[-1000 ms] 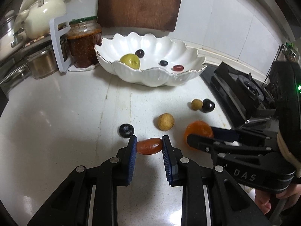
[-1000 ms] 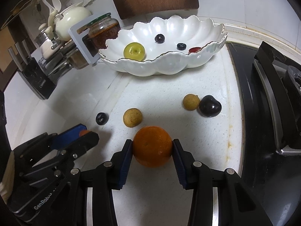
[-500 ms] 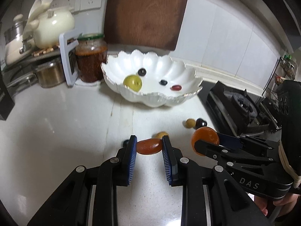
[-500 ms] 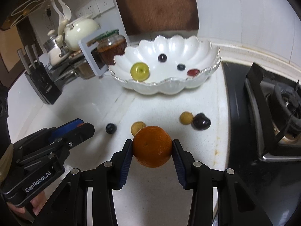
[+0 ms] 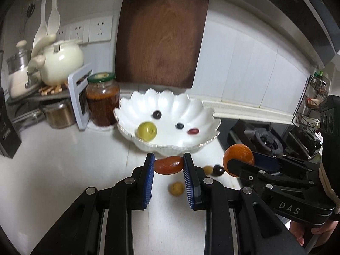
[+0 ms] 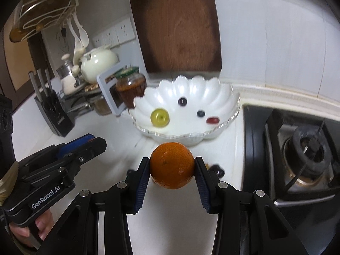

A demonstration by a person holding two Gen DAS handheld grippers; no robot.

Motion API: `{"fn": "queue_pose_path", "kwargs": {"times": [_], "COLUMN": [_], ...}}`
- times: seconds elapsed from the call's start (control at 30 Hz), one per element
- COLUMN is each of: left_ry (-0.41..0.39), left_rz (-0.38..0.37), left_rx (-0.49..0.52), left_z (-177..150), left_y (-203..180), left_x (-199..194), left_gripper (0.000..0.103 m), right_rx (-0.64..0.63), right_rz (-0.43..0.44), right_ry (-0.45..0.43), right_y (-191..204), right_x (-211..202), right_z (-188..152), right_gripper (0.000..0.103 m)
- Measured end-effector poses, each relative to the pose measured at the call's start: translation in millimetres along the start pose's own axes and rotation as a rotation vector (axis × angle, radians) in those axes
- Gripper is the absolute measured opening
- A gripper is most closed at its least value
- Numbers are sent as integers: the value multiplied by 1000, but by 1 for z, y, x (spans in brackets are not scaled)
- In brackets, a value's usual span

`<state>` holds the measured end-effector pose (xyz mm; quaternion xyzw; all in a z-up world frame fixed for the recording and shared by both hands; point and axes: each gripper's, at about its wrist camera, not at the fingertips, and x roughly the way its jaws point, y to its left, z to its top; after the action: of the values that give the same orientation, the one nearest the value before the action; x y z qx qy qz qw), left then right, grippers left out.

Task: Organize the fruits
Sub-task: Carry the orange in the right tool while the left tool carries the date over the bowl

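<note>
My left gripper [image 5: 168, 165] is shut on a small reddish-orange oblong fruit [image 5: 168, 165], held above the counter in front of the white scalloped bowl [image 5: 204, 114]. My right gripper [image 6: 172, 169] is shut on an orange [image 6: 172, 167], also lifted; it shows in the left wrist view [image 5: 238, 156] too. The bowl [image 6: 225, 93] holds a yellow-green fruit [image 5: 147, 131], a dark grape [image 5: 157, 114], a blueberry [image 5: 179, 125] and a red grape [image 5: 193, 131]. On the counter below lie two tan round fruits [image 5: 176, 188] [image 5: 207, 169] and a dark plum [image 5: 218, 170].
A jar of red preserve [image 5: 102, 99], a grey rack, pots and a cream teapot [image 5: 61, 63] stand left of the bowl. A wooden board [image 5: 161, 31] leans on the wall. A gas stove [image 6: 301, 148] is to the right, a knife block [image 6: 54, 112] at left.
Both grippers have lifted with their fruit off the counter and moved toward the bowl. The loose fruits now lie lower in view beneath the fingers.
</note>
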<state>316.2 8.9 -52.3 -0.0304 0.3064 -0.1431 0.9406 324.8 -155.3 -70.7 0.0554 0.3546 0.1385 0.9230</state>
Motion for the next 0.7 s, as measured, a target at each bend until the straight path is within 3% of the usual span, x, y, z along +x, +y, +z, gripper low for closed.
{"fn": "queue_pose_path", "kwargs": {"times": [0.7], "left_ry": [-137], "left_rz": [22], "left_rx": [54], "left_z": [64], "left_y": [-5], "left_x": [2], "left_gripper": [27], "right_rx": [15], "right_rz": [-48], "right_ry": [-162], "right_y": [-11], "right_x": [-9], "right_z": [60], "right_gripper": [43]}}
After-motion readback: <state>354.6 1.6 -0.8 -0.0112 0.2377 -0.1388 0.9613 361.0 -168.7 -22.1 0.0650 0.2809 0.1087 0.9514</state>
